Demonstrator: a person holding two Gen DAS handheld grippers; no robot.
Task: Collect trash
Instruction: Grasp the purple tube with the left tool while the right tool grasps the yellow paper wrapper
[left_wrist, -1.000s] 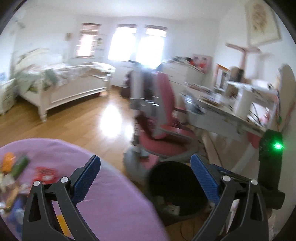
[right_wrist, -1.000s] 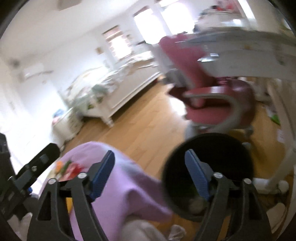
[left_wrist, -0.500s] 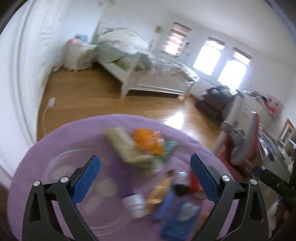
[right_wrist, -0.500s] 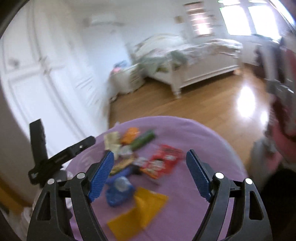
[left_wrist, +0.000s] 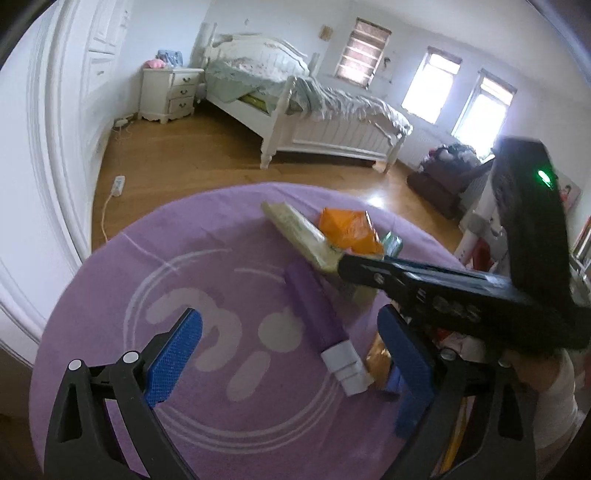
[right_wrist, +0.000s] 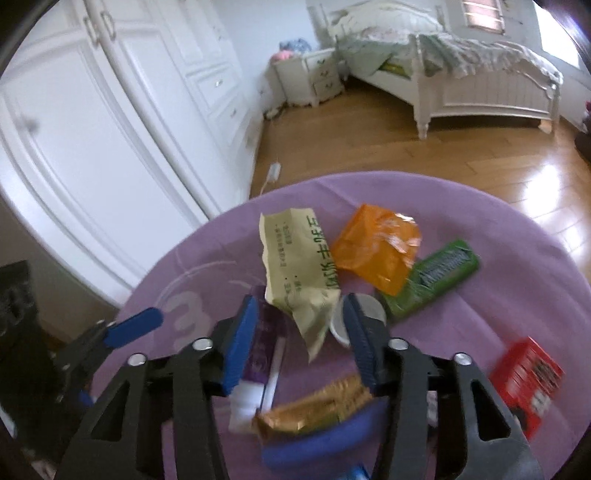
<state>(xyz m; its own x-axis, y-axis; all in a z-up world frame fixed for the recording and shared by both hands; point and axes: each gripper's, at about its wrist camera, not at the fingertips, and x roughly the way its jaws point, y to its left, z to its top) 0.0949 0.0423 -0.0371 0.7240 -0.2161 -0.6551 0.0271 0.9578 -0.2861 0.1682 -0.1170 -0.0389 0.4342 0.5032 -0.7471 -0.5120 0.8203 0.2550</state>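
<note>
both grippers have swung from the black bin to the purple mat (left_wrist: 229, 251); right gripper (right_wrist: 301, 338) has just been closing, half-open around the beige wrapper (right_wrist: 295, 266) tip (not pinched). left gripper (left_wrist: 295, 354) gapes empty. most trash remains.

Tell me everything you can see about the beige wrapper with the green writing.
The beige wrapper is a crinkled, paper-like packet, torn open and flattened, with green characters along one edge and small dark print. It lies on the purple mat, beside the orange wrapper, its lower end between the right gripper fingers.
</note>
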